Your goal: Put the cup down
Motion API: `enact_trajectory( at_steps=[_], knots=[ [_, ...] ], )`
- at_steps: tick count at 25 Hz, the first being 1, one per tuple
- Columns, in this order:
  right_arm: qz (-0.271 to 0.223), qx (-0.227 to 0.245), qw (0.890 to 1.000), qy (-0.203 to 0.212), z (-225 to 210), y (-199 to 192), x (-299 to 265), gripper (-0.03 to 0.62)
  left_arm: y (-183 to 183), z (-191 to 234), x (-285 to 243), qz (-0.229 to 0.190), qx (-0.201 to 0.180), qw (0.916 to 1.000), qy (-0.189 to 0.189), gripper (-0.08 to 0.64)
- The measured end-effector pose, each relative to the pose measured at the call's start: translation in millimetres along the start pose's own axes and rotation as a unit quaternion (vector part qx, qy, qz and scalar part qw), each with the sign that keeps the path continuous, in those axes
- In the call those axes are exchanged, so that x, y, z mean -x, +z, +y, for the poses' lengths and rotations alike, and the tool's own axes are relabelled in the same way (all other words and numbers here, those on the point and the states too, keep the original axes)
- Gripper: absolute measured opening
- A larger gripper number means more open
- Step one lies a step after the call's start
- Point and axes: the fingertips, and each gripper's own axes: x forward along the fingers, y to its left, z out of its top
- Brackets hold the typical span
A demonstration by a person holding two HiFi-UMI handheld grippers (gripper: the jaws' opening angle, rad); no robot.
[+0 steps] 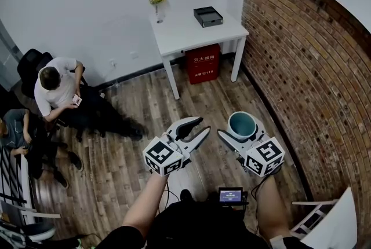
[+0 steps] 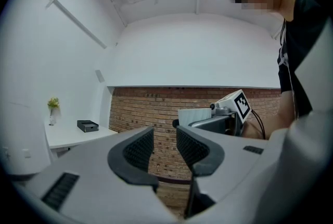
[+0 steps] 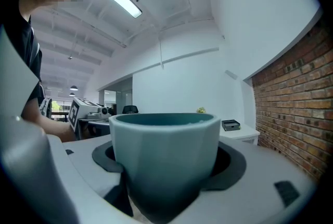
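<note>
A teal cup (image 1: 242, 124) stands upright between the jaws of my right gripper (image 1: 240, 130), held in the air above the wooden floor. In the right gripper view the cup (image 3: 165, 158) fills the centre, with both dark pads pressed on its sides by the right gripper (image 3: 166, 151). My left gripper (image 1: 199, 126) is level just left of it, its jaws a little apart with nothing between them. The left gripper view shows the left gripper (image 2: 165, 140) with a narrow bare gap, and beyond it the right gripper (image 2: 221, 119) with the cup (image 2: 195, 115).
A white table (image 1: 191, 33) stands ahead against the wall, bearing a black box (image 1: 208, 16) and a small vase of flowers (image 1: 157, 4). A red box (image 1: 203, 63) sits under it. The brick wall (image 1: 307, 68) runs along the right. Two people sit at left (image 1: 58, 91).
</note>
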Motion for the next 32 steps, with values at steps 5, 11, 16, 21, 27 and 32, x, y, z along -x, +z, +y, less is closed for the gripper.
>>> enact_trajectory(
  at_steps=[5,11,16,21,27,32],
  knots=[
    [-0.002,-0.003,1.0,-0.001,-15.6,-4.0,13.1,0.4,-3.5,-8.4,-15.9,0.0,-0.002,1.0,0.003,0.129],
    [-0.003,-0.004,1.0,0.006,-36.2,-8.1,29.6,0.4,-5.6,-18.9,-39.3,-0.004,-0.003,0.9999,0.014,0.129],
    [-0.002,-0.016,1.0,0.011,-54.5,-16.9,40.3,0.4,-15.5,-28.5,-54.2,-0.001,0.0,0.9998,0.022,0.127],
    [-0.002,-0.025,1.0,0.017,-67.2,-19.4,40.0,0.4,-19.5,-23.5,-62.1,0.005,0.003,0.9995,0.032,0.129],
    [0.002,-0.033,0.999,0.02,-76.8,-29.1,33.3,0.4,-23.8,-11.9,-68.2,0.007,0.003,0.9993,0.037,0.127],
    [0.003,-0.034,0.999,0.015,-89.5,-32.1,19.9,0.4,-29.1,8.8,-76.1,0.008,0.008,0.9992,0.037,0.127]
  ],
)
